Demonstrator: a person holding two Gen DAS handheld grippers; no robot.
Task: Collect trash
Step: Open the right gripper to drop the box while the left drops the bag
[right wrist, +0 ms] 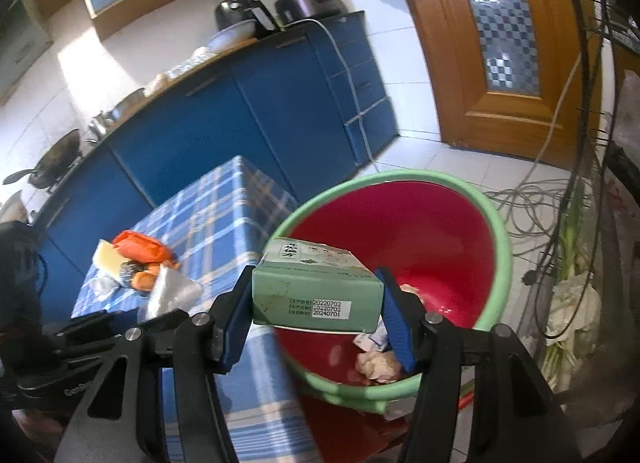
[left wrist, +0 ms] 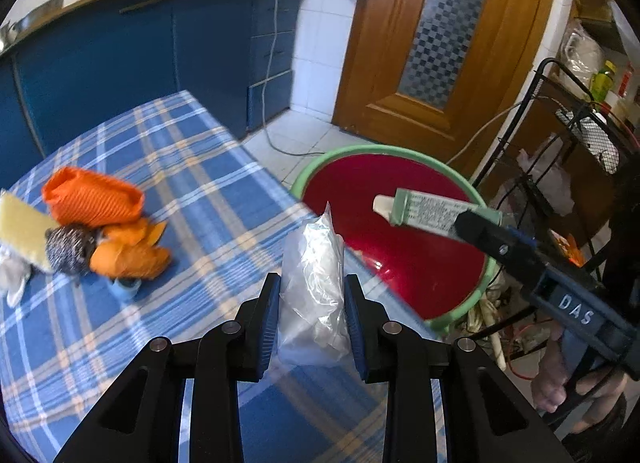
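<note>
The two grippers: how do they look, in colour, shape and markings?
Both, the left gripper and the right gripper, have black angular frames with silver round bolts and blue ribbed finger pads. Raised letters "DAS" mark the right gripper's dark body.

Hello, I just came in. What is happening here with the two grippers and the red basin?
A person is clearing trash from a table with a blue plaid cloth. The right gripper is shut on a green carton and holds it over the red basin, which already contains some crumpled paper. The left gripper is shut on a clear plastic bag above the table edge. An orange wrapper and other scraps lie on the cloth.
</note>
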